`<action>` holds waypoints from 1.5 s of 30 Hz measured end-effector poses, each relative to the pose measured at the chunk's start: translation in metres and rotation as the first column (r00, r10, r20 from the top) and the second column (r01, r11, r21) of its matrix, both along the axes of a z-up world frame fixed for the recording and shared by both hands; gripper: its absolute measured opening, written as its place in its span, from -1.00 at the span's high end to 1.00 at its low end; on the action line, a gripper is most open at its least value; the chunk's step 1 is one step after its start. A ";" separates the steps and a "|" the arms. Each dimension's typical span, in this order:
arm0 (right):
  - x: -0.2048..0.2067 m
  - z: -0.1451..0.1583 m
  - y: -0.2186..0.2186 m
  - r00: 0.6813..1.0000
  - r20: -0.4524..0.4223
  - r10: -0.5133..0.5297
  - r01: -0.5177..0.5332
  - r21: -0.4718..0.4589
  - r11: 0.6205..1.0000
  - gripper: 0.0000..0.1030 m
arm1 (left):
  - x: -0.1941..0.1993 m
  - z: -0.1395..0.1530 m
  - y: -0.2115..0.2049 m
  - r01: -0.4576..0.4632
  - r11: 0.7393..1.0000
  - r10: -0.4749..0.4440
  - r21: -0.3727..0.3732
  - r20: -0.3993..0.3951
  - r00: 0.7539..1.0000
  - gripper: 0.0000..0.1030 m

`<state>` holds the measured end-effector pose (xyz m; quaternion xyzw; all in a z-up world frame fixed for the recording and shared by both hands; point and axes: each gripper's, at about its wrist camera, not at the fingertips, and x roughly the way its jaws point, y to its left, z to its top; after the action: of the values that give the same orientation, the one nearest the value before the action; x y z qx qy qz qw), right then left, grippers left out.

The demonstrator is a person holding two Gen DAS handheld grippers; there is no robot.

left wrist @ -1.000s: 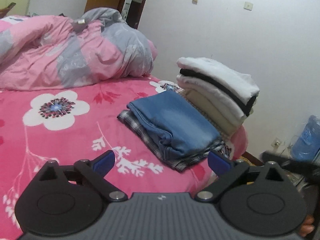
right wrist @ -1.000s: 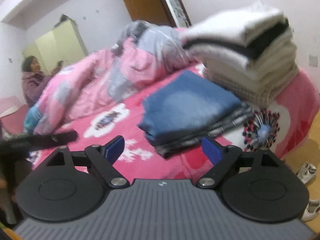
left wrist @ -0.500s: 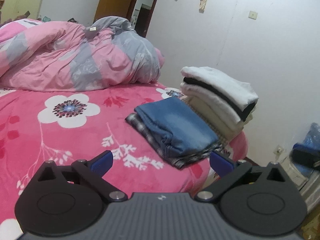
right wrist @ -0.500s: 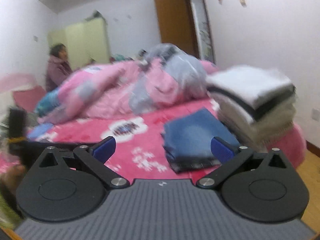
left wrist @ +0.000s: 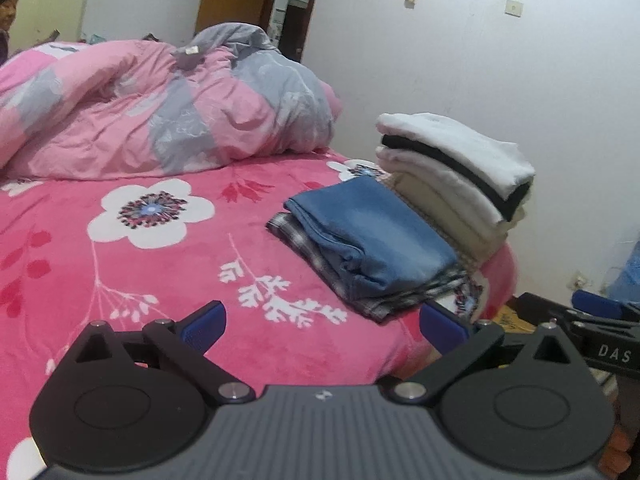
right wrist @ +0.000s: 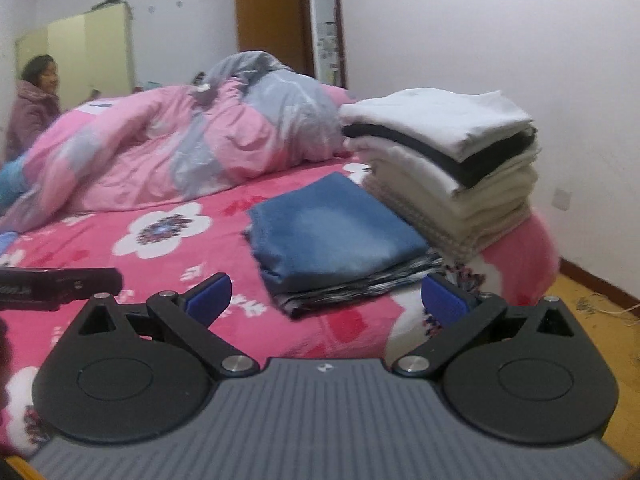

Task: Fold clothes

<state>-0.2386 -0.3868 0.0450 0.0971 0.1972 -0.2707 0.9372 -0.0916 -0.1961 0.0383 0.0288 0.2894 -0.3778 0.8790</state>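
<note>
A folded blue denim garment (left wrist: 372, 232) (right wrist: 332, 232) lies on a folded plaid one (left wrist: 376, 304) (right wrist: 360, 288) near the right corner of the pink flowered bed (left wrist: 160, 272). Beside it, against the wall, rises a stack of folded white, black and cream clothes (left wrist: 456, 180) (right wrist: 448, 160). My left gripper (left wrist: 322, 322) hangs open above the bed's front edge, well short of the denim, holding nothing. My right gripper (right wrist: 326, 298) is open too, empty, just in front of the folded pile. The right gripper's side (left wrist: 600, 332) shows at the right edge of the left wrist view.
A crumpled pink and grey quilt (left wrist: 160, 112) (right wrist: 192, 136) fills the back of the bed. A person (right wrist: 36, 100) sits at the far left by a pale green wardrobe (right wrist: 80, 52). A brown door (right wrist: 272, 8) stands behind. Wooden floor (right wrist: 592, 320) lies right of the bed.
Both grippers have drawn back and steadied; the folded piles look a little farther off and sharper. Both stay open and empty. The clothes have not moved.
</note>
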 end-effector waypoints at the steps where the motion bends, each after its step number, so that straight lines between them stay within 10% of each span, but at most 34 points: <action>1: 0.002 -0.001 0.000 1.000 -0.008 -0.012 0.012 0.000 1.000 -0.97 | 0.000 0.000 -0.001 -0.008 1.000 0.008 0.005 0.009 1.000 -1.00; 18: 0.026 -0.011 -0.002 1.000 0.021 -0.010 0.008 0.079 0.997 -0.97 | 0.014 -0.012 -0.010 -0.058 0.996 0.056 0.068 0.034 0.998 -1.00; 45: 0.057 -0.041 -0.003 0.978 -0.180 -0.108 0.115 0.032 0.993 -0.97 | 0.018 -0.037 -0.039 -0.064 0.986 0.066 0.156 -0.010 0.998 -1.00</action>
<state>-0.1814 -0.3896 0.0036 0.1031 0.2799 -0.3263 0.8970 -0.0732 -0.2350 0.0011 0.0848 0.3255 -0.3253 0.8837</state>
